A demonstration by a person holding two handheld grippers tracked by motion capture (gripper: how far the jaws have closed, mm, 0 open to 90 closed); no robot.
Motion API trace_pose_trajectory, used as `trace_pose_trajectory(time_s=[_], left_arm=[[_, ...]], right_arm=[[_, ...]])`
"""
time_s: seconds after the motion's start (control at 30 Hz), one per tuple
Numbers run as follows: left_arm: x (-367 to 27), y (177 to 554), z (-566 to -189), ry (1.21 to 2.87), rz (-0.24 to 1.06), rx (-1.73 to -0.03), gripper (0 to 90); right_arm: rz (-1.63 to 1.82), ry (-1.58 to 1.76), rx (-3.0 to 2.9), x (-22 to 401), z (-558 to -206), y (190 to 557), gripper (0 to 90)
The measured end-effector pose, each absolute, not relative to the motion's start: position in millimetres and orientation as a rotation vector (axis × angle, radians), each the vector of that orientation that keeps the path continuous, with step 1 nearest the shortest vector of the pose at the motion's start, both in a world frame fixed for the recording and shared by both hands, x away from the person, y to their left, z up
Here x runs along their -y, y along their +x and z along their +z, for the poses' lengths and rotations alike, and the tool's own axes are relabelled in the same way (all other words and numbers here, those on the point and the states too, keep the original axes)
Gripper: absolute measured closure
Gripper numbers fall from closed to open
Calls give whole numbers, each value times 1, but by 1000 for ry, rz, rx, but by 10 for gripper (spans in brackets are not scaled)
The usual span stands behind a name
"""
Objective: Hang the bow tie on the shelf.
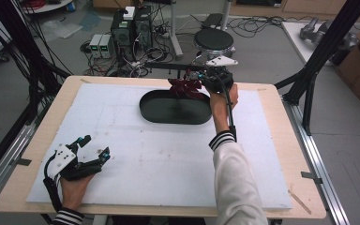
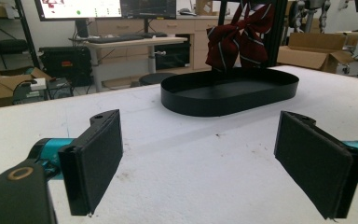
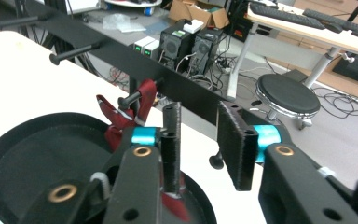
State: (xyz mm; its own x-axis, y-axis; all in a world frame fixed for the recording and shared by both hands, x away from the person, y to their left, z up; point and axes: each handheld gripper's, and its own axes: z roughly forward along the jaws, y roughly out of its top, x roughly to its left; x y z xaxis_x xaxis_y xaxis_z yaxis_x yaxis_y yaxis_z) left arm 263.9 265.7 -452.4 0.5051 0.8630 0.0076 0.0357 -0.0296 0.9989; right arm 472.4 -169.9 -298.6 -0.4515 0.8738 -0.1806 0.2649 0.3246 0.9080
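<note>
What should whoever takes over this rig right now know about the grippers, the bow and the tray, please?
Left gripper: open, nothing between its jaws, low over the table at the near left.
Right gripper: open, nothing between its jaws, right beside the bow at the rack.
Bow: loop over a peg of the rack, hanging above the far rim of the tray.
Done: the bow looks hung and let go.
Left: probably just draw the right gripper back without snagging the bow, then check that it holds on the peg.
</note>
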Motion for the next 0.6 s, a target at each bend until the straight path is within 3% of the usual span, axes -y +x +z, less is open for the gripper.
trace_pose_trajectory(time_s=[0.23,0.37,0.4,0.5,0.6], left_arm=[[-265,264,-452,1463,804,-832,158],[-265,264,-453,1456,814,-829,158],[-265,263,-453,1456,817,-828,158],[-265,263,-452,1459,816,-830,158],[-265,263,-452,1465,814,-830,158]], right_arm=[[1163,1003,-1872,173,-292,466,582],[1256,999,-1858,177,-288,462,343],[1256,999,-1858,177,-288,462,343],[1301,1034,-1845,181,-285,458,110],[1316,1051,-1863,184,-284,455,102]])
